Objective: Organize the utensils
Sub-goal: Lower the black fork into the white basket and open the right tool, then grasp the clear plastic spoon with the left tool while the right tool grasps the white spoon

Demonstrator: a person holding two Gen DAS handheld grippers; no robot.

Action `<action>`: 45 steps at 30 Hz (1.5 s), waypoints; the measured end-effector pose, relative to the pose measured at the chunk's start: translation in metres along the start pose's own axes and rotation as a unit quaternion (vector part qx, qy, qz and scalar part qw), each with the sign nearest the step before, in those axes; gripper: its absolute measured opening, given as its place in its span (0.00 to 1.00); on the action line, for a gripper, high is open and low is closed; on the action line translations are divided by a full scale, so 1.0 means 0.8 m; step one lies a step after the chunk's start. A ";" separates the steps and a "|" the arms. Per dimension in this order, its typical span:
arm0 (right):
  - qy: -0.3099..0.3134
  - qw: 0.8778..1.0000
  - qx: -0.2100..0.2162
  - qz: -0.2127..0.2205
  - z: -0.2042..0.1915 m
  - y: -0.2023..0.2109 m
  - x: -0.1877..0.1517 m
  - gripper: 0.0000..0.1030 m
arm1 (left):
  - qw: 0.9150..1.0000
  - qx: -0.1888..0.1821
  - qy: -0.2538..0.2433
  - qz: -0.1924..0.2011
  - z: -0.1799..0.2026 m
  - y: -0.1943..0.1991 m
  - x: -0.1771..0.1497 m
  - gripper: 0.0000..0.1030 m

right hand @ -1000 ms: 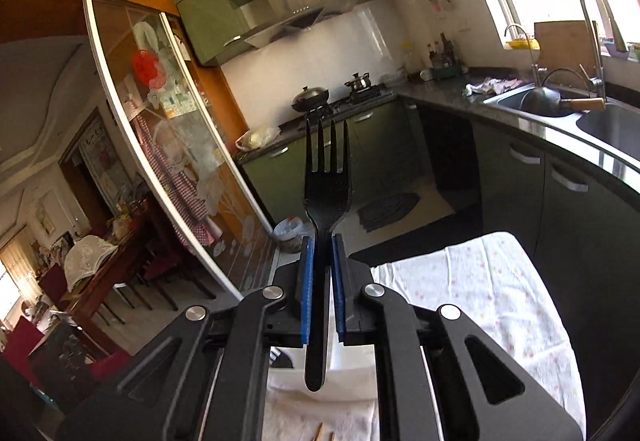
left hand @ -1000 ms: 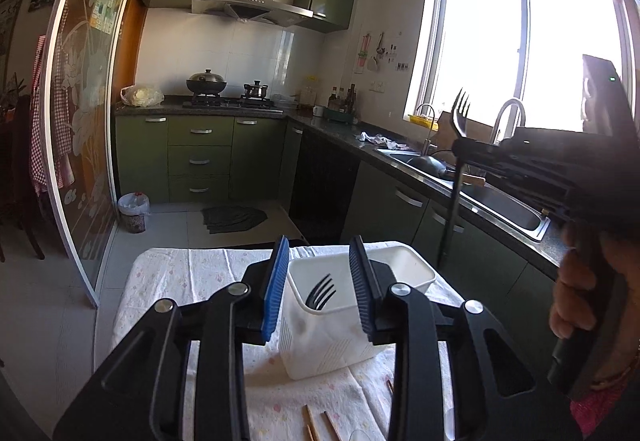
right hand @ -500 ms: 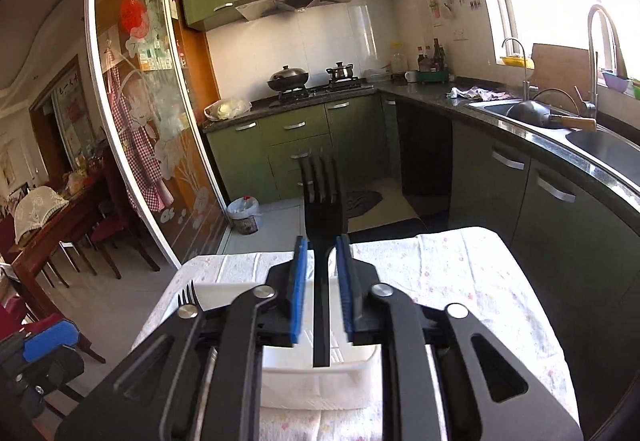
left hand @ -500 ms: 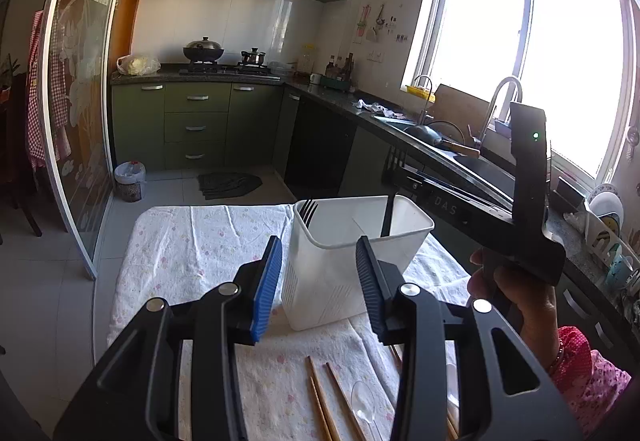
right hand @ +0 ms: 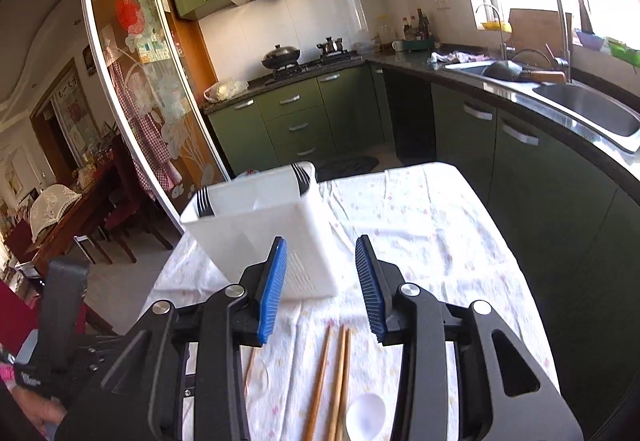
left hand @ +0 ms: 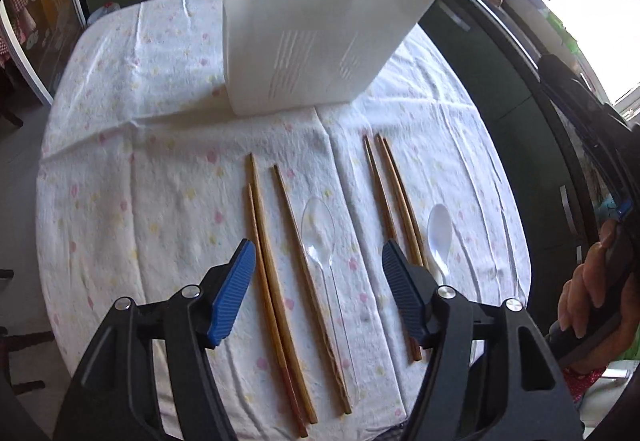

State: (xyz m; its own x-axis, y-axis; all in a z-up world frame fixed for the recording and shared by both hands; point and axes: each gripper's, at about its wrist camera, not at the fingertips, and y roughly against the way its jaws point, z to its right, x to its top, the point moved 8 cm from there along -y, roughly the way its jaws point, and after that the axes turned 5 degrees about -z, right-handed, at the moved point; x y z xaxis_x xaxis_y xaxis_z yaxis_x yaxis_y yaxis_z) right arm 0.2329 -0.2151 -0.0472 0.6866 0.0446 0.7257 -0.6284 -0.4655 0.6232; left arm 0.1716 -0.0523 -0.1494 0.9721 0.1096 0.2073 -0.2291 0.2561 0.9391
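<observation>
Under both claws is the table (left hand: 120,161) with its flowery cloth, and at the far side stands the white bin (left hand: 312,33) with the forks (right hand: 300,177) already poking out of its corners. Near side, the chopsticks (left hand: 272,281) and two spoons (left hand: 320,233) lie flat, long axes running near-to-far. The left claw (left hand: 318,269) points steeply down with its jaws just opened wide, nothing gripped, straddling the left chopsticks and the clear spoon, so it looks like the closer one for the next pick. The right claw (right hand: 322,277) is released too, its jaws just opened, and it faces the bin with the right chopstick pair (right hand: 336,381) and white spoon (right hand: 366,413) just below it.
</observation>
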 end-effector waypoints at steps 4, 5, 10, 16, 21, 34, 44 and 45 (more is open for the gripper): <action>-0.028 0.999 0.011 -0.033 0.037 0.017 -0.042 0.35 | 0.998 -0.004 0.003 -0.061 0.017 -0.032 -0.024 0.53; -0.031 0.999 0.010 -0.035 0.045 0.021 -0.051 0.35 | 0.998 0.000 0.002 -0.065 0.019 -0.035 -0.024 0.49; -0.043 0.998 0.013 -0.043 0.065 0.038 -0.070 0.40 | 0.997 0.005 0.006 -0.075 0.033 -0.046 -0.023 0.41; -0.042 0.998 0.024 -0.041 0.062 0.059 -0.068 0.40 | 0.995 0.032 0.018 -0.092 0.036 -0.065 -0.016 0.41; -0.034 0.998 0.030 -0.043 0.052 0.064 -0.056 0.41 | 0.994 0.032 0.014 -0.105 0.042 -0.076 -0.017 0.41; 0.033 0.957 0.015 -0.289 0.024 -0.027 -0.135 0.46 | 0.996 0.029 -0.002 -0.083 0.031 -0.064 -0.001 0.08; 0.046 0.906 -0.045 -0.417 0.019 -0.064 -0.182 0.25 | 0.999 -0.001 -0.044 -0.016 0.041 0.001 0.000 0.08; 0.045 0.904 -0.048 -0.424 0.017 -0.067 -0.184 0.24 | 0.999 -0.002 -0.048 -0.010 0.040 0.007 -0.003 0.08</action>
State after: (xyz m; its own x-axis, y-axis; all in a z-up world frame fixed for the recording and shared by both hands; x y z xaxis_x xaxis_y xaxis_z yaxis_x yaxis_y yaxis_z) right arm 0.1704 -0.2087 -0.1913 0.9062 0.4229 -0.0054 0.0771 -0.1528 0.9852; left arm 0.1698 -0.0816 -0.1357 0.9765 0.0118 0.2151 -0.2106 0.2620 0.9418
